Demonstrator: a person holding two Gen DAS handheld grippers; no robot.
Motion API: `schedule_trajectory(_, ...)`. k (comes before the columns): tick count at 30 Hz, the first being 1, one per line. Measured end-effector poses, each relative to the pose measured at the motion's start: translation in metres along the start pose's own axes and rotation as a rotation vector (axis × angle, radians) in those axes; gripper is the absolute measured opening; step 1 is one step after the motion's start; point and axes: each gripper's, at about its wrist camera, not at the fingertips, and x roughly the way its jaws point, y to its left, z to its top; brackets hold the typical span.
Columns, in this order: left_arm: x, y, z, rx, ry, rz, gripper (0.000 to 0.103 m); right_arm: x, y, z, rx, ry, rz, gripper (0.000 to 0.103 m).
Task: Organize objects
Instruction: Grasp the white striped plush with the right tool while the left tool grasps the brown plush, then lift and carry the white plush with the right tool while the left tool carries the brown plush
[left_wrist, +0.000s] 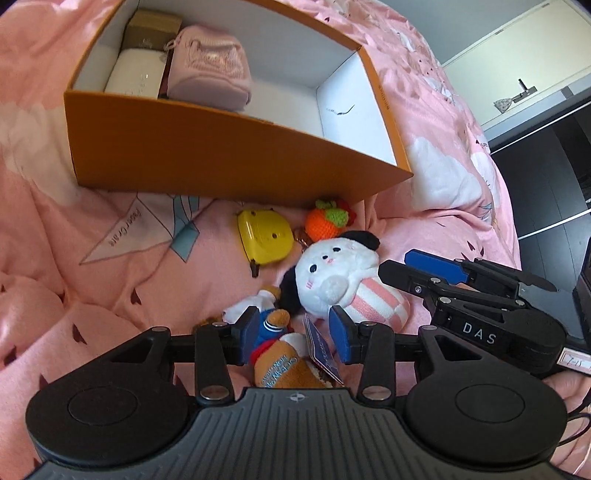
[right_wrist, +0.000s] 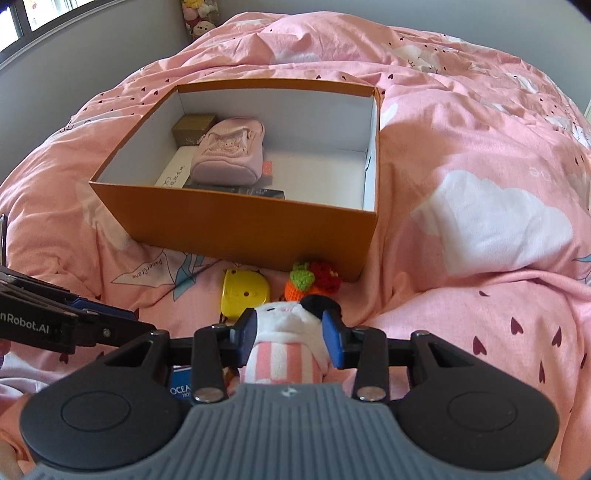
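Plush toys lie on the pink bedspread (right_wrist: 461, 140) before the orange box (right_wrist: 236, 225). Right gripper (right_wrist: 291, 338) straddles the white plush (right_wrist: 291, 317), whether pinching I cannot tell; left gripper (left_wrist: 295, 330) gapes around the bear (left_wrist: 280, 354). Both look soft, light; grip mid-body.

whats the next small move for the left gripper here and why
Probably close the left gripper on the brown plush bear. Its blue pads straddle the bear with a gap on each side, so nothing is gripped yet. The orange box behind sits open with room on its right side, and the right gripper already brackets the white plush.
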Motion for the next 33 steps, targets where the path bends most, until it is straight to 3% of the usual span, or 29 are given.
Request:
schedule_trajectory(5,0.024,0.009,0.001,-0.078,0.096,0.032,0.052,0.014,-0.01,-0.001,0.064,0.083,0.07,0.042)
schedule_trajectory(13,0.044,0.015,-0.003,-0.124,0.2,-0.004,0.063,0.035,-0.024,0.009,0.098,0.186,0.115,0.049)
schedule_trajectory(19,0.05,0.019,-0.003,-0.141,0.229,-0.014,0.067,0.053,-0.036,0.017,0.132,0.271,0.176,0.055)
schedule_trajectory(24,0.053,0.02,-0.003,-0.134,0.241,-0.01,0.067,0.074,-0.036,0.024,0.078,0.377,0.223,0.066)
schedule_trajectory(29,0.053,0.021,-0.005,-0.138,0.243,-0.012,0.067,0.091,-0.037,0.027,0.085,0.443,0.26,0.067)
schedule_trajectory(33,0.061,0.027,-0.008,-0.176,0.262,-0.041,0.067,0.092,-0.035,0.025,0.074,0.435,0.268,0.065)
